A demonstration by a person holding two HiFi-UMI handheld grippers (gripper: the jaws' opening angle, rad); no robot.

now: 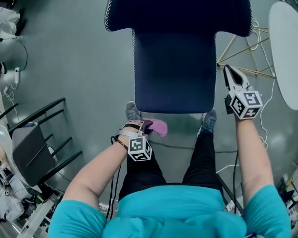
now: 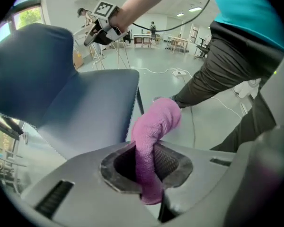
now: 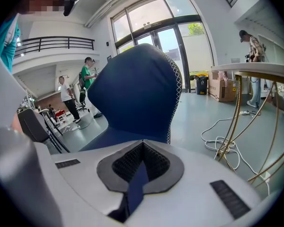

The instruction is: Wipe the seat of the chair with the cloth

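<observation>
Pink cloth (image 2: pixel 156 126) is pinched tight in the fingers of the left gripper (image 1: pixel 145 128), near the front edge of the blue chair seat (image 1: pixel 174 73). The right gripper (image 1: pixel 230 76) hangs beside the seat, fingers together, holding nothing.

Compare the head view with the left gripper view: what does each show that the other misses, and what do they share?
Head view only: a black chair on the floor and the marker cube on the left gripper. Left gripper view only: that gripper's jaws seen close up, clamped on the pink cloth, and distant tables in a hall. Both: the blue chair, the cloth and the right gripper.
</observation>
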